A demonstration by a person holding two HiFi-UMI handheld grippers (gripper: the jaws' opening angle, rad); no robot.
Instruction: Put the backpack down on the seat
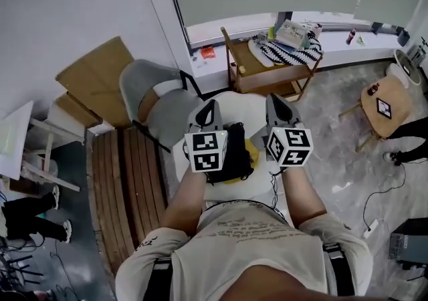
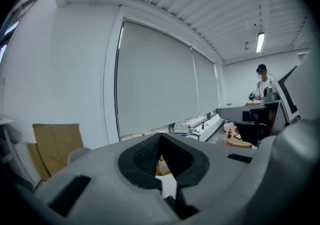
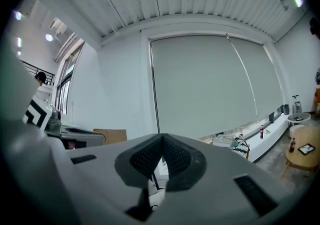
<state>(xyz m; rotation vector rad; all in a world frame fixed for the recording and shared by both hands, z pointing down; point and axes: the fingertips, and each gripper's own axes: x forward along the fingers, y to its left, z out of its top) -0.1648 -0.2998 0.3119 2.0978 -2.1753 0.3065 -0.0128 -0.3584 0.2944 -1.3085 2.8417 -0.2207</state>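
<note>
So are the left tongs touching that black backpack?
Cannot tell. In the head view the left tongs overlap the backpack, hiding any gap; the left gripper view shows them shut with nothing pinched.

Left gripper (image 1: 210,107): matt grey plastic shell. Its pads (image 2: 143,155) are black, dimpled and rubber-like. Right gripper (image 1: 276,102): same finish. Between the two, the backpack (image 1: 234,159) is black matt cloth. The seat (image 1: 244,104) is smooth white, apparently plastic. Left of the left gripper is a slatted bench (image 1: 127,179) of brown wood and matt cardboard (image 1: 100,77). Right of the right gripper, the floor (image 1: 334,152) is grey, stone-patterned and faintly glossy.
</note>
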